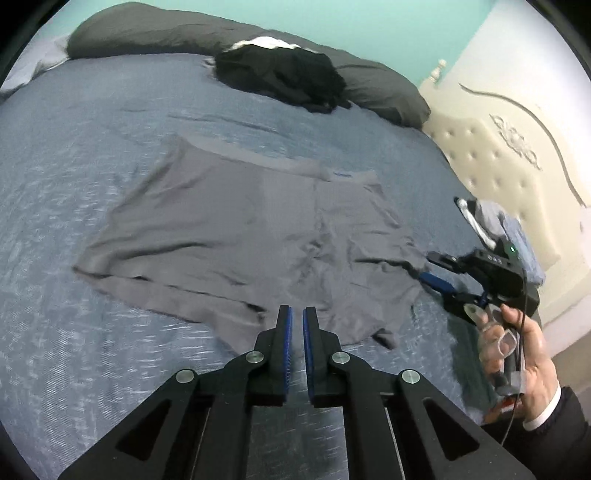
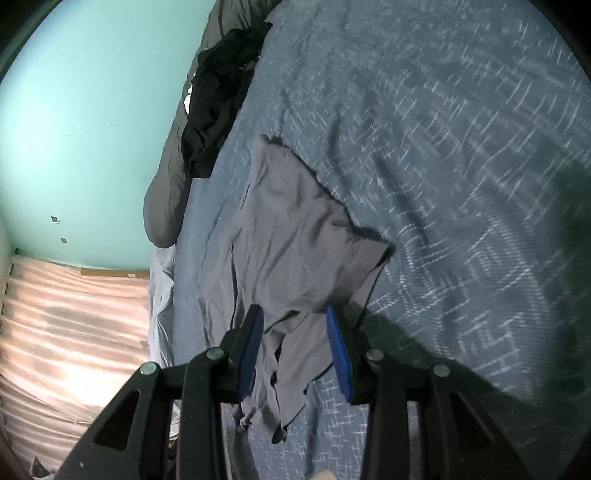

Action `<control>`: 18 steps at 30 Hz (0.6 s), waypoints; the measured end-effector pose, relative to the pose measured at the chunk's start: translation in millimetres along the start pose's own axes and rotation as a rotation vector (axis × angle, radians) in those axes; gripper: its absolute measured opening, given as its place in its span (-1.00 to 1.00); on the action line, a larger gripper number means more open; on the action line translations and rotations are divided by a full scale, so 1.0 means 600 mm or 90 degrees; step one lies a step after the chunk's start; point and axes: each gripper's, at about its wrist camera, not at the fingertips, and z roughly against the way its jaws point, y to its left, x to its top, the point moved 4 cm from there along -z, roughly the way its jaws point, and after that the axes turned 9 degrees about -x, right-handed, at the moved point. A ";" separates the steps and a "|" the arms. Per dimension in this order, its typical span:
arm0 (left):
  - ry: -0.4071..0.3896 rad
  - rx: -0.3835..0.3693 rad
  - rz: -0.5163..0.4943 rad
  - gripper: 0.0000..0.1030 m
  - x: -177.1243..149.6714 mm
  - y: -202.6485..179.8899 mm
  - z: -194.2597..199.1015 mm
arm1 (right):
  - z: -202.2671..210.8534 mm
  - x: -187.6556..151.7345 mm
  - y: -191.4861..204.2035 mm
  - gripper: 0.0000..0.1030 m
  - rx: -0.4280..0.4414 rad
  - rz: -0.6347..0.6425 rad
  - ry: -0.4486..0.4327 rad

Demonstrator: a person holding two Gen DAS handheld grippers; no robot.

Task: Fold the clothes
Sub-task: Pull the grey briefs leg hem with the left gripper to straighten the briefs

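Observation:
A grey garment (image 1: 240, 236) lies spread flat on the blue bedspread (image 1: 74, 166), wrinkled along its near and right edges. My left gripper (image 1: 297, 317) hovers just short of the near hem, its blue pads almost together with nothing between them. At the garment's right edge my right gripper (image 1: 432, 269), held by a hand (image 1: 524, 354), stands open. In the right wrist view the right gripper (image 2: 295, 325) is wide open and a crumpled corner of the garment (image 2: 295, 229) lies between its fingers (image 2: 255, 332), ungripped.
A heap of black clothes (image 1: 280, 77) (image 2: 218, 99) rests against long dark grey pillows (image 1: 147, 33) at the far side of the bed. A cream tufted headboard (image 1: 498, 166) stands on the right. The bed's edge (image 2: 162, 295) drops to a pale floor (image 2: 74, 332).

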 end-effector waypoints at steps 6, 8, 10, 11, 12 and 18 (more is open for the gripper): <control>0.056 -0.039 -0.026 -0.80 0.003 -0.052 -0.082 | -0.016 0.007 -0.001 -0.30 -0.017 -0.022 -0.005; 0.070 -0.046 -0.031 -0.78 0.005 -0.067 -0.106 | -0.016 0.011 -0.002 -0.30 -0.017 -0.022 -0.008; 0.077 -0.050 -0.031 -0.74 0.008 -0.080 -0.128 | -0.015 0.013 -0.003 -0.39 -0.019 -0.017 -0.009; 0.080 -0.051 -0.027 -0.73 0.011 -0.086 -0.140 | -0.014 0.014 -0.004 -0.43 -0.020 -0.015 -0.010; 0.082 -0.053 -0.026 -0.70 0.009 -0.087 -0.143 | -0.014 0.016 -0.004 -0.55 -0.021 -0.012 -0.010; 0.091 -0.038 -0.033 -0.50 0.018 -0.100 -0.185 | -0.011 0.023 -0.008 -0.85 -0.027 0.002 -0.015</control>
